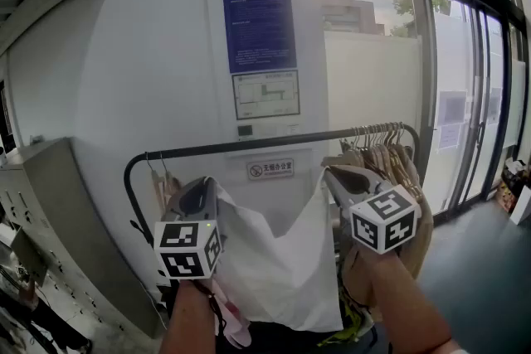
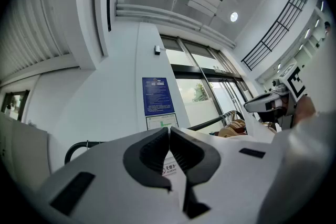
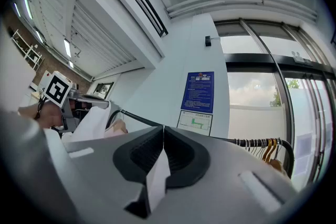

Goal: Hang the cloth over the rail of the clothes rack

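Cloth [image 1: 278, 261] carried to rail [image 1: 274, 143], corners clamped in my left gripper [image 1: 207, 183] and right gripper [image 1: 330, 173]; next, I judge, lift it over.

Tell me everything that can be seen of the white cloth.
The white cloth looks like thin, plain fabric with soft creases. The left gripper and the right gripper each pinch one top corner with shut jaws. Its top edge sags between them and the rest hangs loosely down. It is below the black rail, not yet over it.
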The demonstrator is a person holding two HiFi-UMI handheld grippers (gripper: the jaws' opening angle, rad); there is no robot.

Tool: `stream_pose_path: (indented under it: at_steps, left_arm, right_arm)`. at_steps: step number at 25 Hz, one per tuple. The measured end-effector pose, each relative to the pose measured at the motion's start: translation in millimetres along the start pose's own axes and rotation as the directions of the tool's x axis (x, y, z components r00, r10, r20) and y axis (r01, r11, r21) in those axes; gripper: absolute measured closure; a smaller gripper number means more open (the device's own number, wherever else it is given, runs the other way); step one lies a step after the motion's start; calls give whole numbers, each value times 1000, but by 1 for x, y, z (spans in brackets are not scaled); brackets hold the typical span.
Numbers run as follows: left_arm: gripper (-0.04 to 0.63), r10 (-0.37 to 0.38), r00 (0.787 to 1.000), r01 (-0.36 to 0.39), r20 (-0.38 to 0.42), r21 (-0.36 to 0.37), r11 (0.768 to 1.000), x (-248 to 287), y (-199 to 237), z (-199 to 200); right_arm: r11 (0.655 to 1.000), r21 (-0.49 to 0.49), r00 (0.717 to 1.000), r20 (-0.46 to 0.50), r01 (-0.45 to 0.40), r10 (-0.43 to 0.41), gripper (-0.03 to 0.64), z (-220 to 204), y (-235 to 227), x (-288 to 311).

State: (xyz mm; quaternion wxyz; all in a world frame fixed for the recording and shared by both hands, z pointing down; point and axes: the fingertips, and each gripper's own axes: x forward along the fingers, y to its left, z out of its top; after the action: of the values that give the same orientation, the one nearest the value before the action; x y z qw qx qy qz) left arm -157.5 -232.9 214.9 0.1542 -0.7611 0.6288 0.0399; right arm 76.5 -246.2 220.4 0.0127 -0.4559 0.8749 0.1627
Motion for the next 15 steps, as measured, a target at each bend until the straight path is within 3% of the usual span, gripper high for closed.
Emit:
stream_pose_path:
  at_steps: [15]
  left_arm:
    - [584,-2,1000,2,-10,10,1000,8,10,-1]
  right_arm:
    - [999,29,1000,1,-18,18,607,-1,-4,3]
